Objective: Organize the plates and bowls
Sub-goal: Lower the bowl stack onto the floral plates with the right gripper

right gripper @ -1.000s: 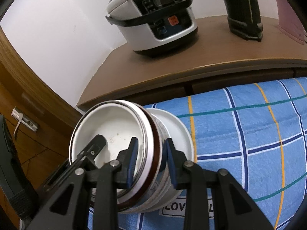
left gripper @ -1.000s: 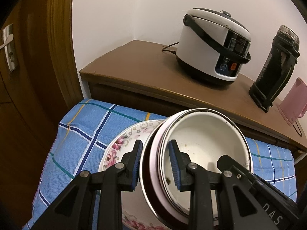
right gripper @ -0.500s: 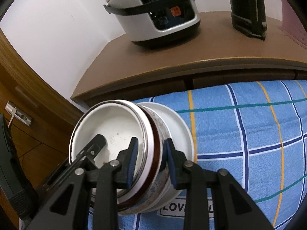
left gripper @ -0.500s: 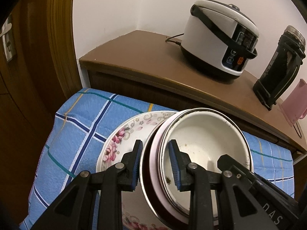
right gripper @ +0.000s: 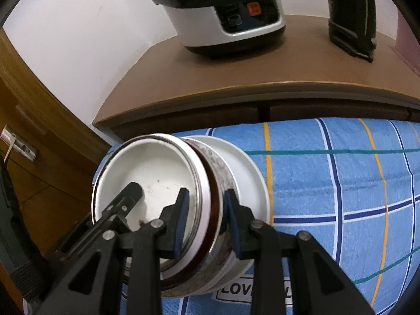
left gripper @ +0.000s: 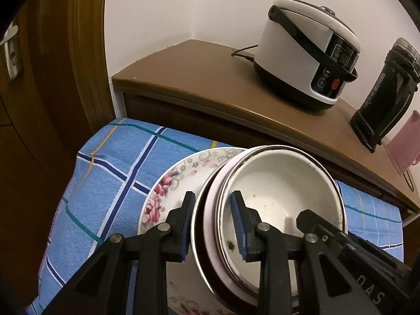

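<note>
A stack of nested bowls [left gripper: 275, 197], white inside with a dark red bowl and a pink one around it, is held tilted over a floral plate [left gripper: 178, 178] on the blue checked cloth [left gripper: 118, 157]. My left gripper [left gripper: 214, 225] is shut on the stack's rim at its left side. My right gripper [right gripper: 206, 223] is shut on the same stack [right gripper: 157, 181] at the opposite rim, and its finger shows inside the bowl in the left wrist view. A white dish [right gripper: 249, 173] lies just behind the stack in the right wrist view.
A brown wooden cabinet [left gripper: 204, 78] stands behind the cloth, bearing a white rice cooker [left gripper: 307, 52], a black bottle [left gripper: 386, 92] and a pink object [left gripper: 404, 147]. A wooden door [left gripper: 39, 78] is at the left. The cloth [right gripper: 341, 183] stretches to the right.
Both grippers with the bowl stack have drawn back and lifted slightly from the cabinet; more of the floral plate and cloth shows. The grips are unchanged.
</note>
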A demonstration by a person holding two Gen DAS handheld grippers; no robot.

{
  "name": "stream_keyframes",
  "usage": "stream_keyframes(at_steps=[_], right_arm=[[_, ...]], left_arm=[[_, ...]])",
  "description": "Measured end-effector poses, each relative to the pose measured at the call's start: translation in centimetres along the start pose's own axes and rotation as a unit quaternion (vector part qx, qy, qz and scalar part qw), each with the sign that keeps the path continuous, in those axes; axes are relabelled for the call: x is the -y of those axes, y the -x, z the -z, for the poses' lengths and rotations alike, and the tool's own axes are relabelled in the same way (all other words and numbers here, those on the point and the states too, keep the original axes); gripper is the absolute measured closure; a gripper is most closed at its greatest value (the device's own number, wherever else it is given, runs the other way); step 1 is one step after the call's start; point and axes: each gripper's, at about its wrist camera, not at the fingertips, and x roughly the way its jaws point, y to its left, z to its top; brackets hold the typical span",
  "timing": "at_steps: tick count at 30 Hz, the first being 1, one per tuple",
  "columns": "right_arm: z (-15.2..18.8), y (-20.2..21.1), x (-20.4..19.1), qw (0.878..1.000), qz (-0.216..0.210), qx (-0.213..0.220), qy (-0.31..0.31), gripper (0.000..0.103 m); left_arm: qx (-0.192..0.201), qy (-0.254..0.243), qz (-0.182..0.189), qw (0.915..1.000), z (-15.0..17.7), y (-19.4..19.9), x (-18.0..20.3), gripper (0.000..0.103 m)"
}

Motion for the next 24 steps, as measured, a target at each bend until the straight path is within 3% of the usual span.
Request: stream_keyframes(at_steps=[24], right_arm=[[0.86, -0.24, 0.51, 0.999, -0.029, 0.021, 0.010, 0.073]], left_arm=[[-0.012, -0.005, -0.015, 0.9998, -0.10, -0.17, 0.09, 0.071]])
